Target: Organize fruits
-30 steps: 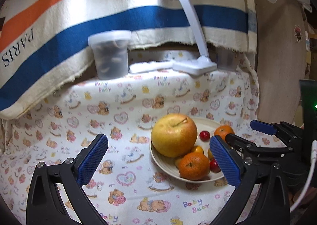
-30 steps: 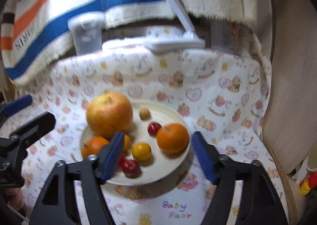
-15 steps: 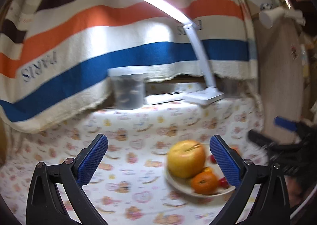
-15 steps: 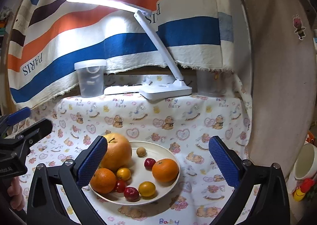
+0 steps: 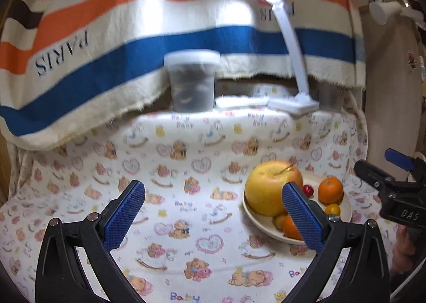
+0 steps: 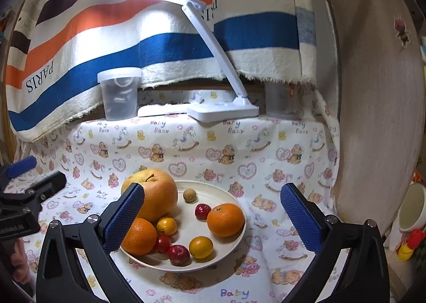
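Fruit: round cream plate [image 6: 234, 197] of mixed fruit, low ahead of right gripper [image 6: 211, 219].
Right gripper: wide apart, empty, nearer.
Left gripper [image 5: 213, 219]: apart, empty; plate off to its right.

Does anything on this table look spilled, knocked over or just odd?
Nothing is spilled or toppled. All the fruit sits on the cream plate; the big apple is at its far-left edge. The one oddity is the striped cloth behind: its "PARIS" lettering runs sideways in one view and upside down in the other.
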Motion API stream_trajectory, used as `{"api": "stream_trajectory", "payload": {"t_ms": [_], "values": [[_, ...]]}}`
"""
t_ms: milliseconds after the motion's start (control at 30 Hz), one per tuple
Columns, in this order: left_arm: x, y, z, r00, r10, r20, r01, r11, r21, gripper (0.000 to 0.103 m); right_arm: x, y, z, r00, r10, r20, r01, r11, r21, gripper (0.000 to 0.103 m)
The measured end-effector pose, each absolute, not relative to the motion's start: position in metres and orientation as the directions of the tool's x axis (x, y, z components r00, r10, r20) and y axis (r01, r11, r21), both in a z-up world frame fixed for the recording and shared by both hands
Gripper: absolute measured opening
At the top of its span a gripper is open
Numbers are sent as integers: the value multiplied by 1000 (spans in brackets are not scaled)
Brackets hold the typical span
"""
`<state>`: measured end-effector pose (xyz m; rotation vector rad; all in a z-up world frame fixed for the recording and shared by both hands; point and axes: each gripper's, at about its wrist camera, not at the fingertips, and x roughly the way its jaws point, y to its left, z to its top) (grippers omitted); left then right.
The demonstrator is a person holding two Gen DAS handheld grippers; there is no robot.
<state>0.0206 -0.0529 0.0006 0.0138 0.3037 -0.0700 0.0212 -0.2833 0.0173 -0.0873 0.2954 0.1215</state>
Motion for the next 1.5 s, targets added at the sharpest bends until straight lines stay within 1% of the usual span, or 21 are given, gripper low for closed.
{"api": "stream_trajectory", "payload": {"t_ms": [100,167,333,567,800,1500], "values": [[17,-54,0,957,-61,-283,64,998,2,102,24,-285,16,948,84,-306,-111,991,-70,103],[17,-54,0,954,-66,-291,70,998,4,102,23,-282,16,950,76,-303,-108,990,-88,103],[15,-52,1,959,-48,-278,52,999,6,102,23,-282,16,949,87,-304,-117,990,-82,103],[16,-53,1,956,-47,-288,52,999,10,102,24,-279,16,942,118,-314,-153,984,-87,103],[15,-53,1,958,-24,-286,30,999,17,102,24,-278,15,941,118,-317,-154,984,-91,103],[14,-52,1,957,-17,-289,21,1000,13,102,24,-274,14,935,127,-331,-165,982,-92,103]]}}
